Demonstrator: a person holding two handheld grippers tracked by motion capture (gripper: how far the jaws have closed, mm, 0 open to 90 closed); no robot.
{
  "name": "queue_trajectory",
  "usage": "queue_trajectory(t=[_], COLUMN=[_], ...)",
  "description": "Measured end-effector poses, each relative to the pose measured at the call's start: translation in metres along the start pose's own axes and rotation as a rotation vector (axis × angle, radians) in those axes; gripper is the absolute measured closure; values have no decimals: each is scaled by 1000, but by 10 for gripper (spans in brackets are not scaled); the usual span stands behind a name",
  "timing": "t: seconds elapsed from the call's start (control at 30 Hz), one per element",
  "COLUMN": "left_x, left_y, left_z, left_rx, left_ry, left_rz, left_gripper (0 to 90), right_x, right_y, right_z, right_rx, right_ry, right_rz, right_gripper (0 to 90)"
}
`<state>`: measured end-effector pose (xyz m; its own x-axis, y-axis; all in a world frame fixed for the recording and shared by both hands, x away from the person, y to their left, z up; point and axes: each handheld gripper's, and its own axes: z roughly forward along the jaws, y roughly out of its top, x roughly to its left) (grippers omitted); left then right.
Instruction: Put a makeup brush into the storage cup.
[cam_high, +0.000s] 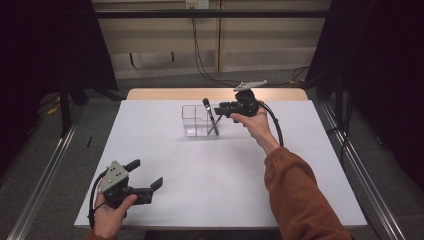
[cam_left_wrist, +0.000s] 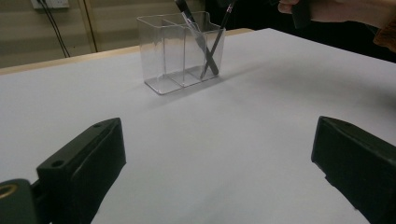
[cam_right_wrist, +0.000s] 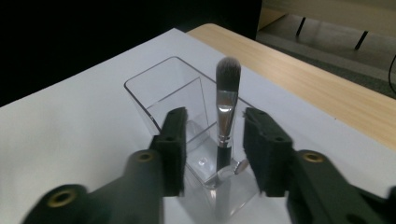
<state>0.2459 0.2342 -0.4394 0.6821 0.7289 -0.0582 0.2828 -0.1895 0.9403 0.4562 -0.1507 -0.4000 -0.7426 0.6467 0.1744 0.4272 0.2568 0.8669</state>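
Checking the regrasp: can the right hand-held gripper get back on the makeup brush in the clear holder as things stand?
Probably yes. The right hand-held gripper sits at the clear holder, jaws open to either side of the makeup brush without touching it. The brush stands bristles up above the rim, with nothing between it and the jaws.

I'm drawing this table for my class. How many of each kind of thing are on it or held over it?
Clear plastic organizer: 1
Makeup brush: 1
Thin dark stick leaning beside the brush, pencil-like: 1
Hand-held grippers, left gripper and right gripper: 2
Total: 5
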Motion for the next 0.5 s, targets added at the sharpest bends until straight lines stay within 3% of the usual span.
queue_trajectory(t=[0.07, 0.33, 0.5], left_x=[0, 3, 4], left_y=[1, 1, 1], left_z=[0, 2, 0], left_rx=[4, 2, -3], left_ry=[0, 6, 15], left_rz=[-1, -13, -17], left_gripper=[29, 29, 30], right_x=[1, 0, -5], right_y=[-1, -11, -17], right_z=[-1, -5, -9], right_rx=[-32, -34, -50], right_ry=[-16, -59, -49], right_rz=[-18, -20, 8], right_gripper=[522, 315, 157])
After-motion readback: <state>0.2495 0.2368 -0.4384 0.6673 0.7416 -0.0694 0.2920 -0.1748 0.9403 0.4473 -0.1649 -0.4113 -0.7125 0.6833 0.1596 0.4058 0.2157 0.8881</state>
